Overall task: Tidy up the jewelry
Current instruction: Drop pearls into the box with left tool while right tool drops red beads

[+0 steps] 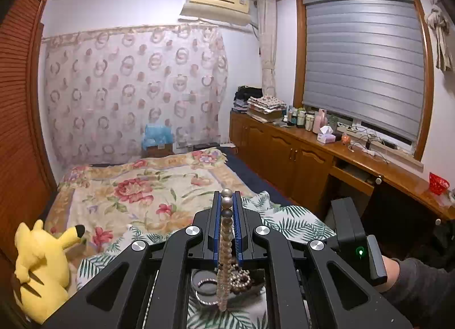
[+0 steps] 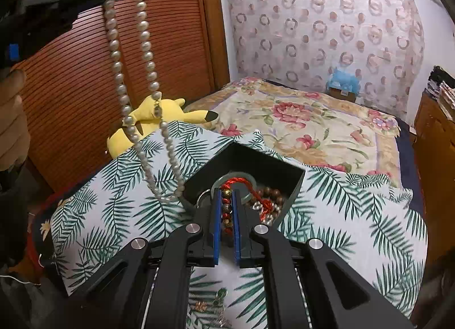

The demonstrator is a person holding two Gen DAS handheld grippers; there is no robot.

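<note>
We count two grippers point(image 2: 227, 201) point(image 1: 227, 201), one pearl necklace point(image 2: 142, 53), one dark box point(image 2: 290, 184) of beads, one yellow plush toy point(image 2: 153, 113), one bed point(image 2: 312, 130), and one window blind point(image 1: 364, 64).

The pearl necklace point(image 2: 142, 53) I held was creamy white against the reddish-brown slatted wardrobe door point(image 2: 85, 67), and my grippers' black fingers point(image 2: 216, 224) had blue pads. The cloth point(image 2: 341, 215) was white with green palm leaves, the box point(image 2: 256, 164) black, the bedspread point(image 2: 312, 124) cream with red flowers, the plush toy point(image 1: 39, 266) yellow.
</note>
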